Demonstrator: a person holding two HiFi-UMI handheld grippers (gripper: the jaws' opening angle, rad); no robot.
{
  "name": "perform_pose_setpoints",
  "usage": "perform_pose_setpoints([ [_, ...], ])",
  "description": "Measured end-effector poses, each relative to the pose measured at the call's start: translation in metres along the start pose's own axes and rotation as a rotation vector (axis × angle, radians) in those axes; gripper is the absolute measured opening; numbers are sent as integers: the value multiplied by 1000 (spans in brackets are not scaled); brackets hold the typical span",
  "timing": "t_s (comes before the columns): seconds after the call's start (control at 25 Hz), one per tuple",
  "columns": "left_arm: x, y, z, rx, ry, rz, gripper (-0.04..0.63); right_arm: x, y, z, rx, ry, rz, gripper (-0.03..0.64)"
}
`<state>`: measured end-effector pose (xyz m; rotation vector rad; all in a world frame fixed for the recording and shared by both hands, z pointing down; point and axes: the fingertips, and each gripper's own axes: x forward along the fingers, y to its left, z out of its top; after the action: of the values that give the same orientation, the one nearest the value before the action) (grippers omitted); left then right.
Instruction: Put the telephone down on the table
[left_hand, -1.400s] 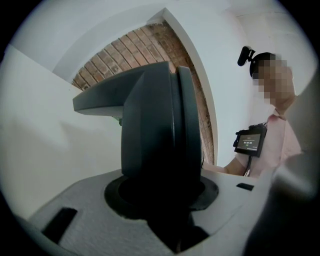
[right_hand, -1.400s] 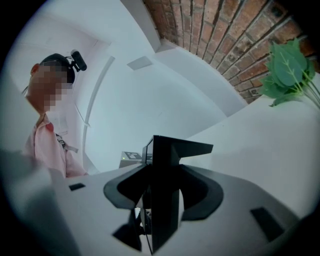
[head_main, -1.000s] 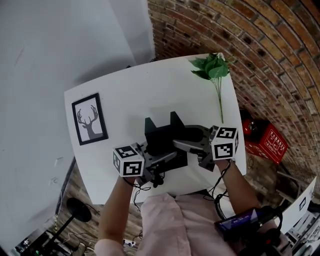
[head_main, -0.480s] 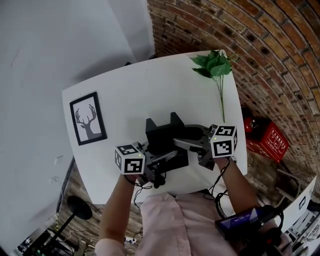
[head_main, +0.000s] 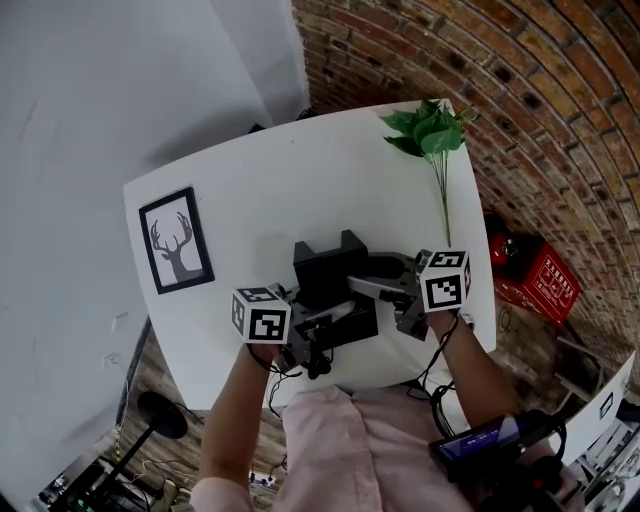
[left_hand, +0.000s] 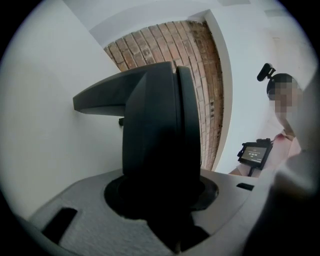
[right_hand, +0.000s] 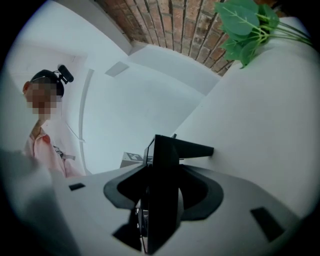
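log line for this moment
left gripper shut on telephone | right gripper shut on telephone | telephone over table near side, not released

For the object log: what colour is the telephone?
The telephone is black; the head view shows it best.

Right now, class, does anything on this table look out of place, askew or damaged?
Nothing looks spilled or broken. Two oddities: the leafy sprig lies loose near the far right corner of the table, without a vase, and the framed deer picture lies flat, not standing.
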<state>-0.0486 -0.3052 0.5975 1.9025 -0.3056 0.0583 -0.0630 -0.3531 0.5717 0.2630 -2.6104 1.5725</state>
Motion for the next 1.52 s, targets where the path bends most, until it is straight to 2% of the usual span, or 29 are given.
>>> perform_pose_setpoints([
  [0.2, 0, 5, 2, 0, -5, 39, 181, -1, -3, 0, 21, -8, 25, 195],
  [0.4, -7, 2, 6, -10, -63, 70, 291, 2, 1, -3, 26, -3, 37, 192],
  [0.6, -8, 9, 11, 15, -114, 151, 385, 3, -4, -4, 30, 7, 29, 190],
  [0.76, -16, 17, 7, 71, -104, 264, 407, 7, -4, -5, 11, 27, 26, 181],
  [0.96, -36, 17, -3, 112, -95, 342, 413, 8, -4, -6, 21, 38, 30, 181],
  [1.08, -50, 17, -9, 120, -117, 394, 412, 8, -6, -5, 6, 53, -2, 190],
  [1.24, -69, 4, -4, 137, -199, 444, 411, 1, -5, -1, -44, 40, -110, 287],
  [1.32, -82, -11, 4, 165, -257, 472, 410, -5, 4, -1, -59, 28, -143, 308],
  [1.44, -106, -45, 29, 261, -363, 519, 394, -17, 23, 6, -128, 10, -197, 318],
  [1.52, -121, -78, 55, 365, -452, 550, 364, -25, 43, 26, -217, -31, -232, 292],
])
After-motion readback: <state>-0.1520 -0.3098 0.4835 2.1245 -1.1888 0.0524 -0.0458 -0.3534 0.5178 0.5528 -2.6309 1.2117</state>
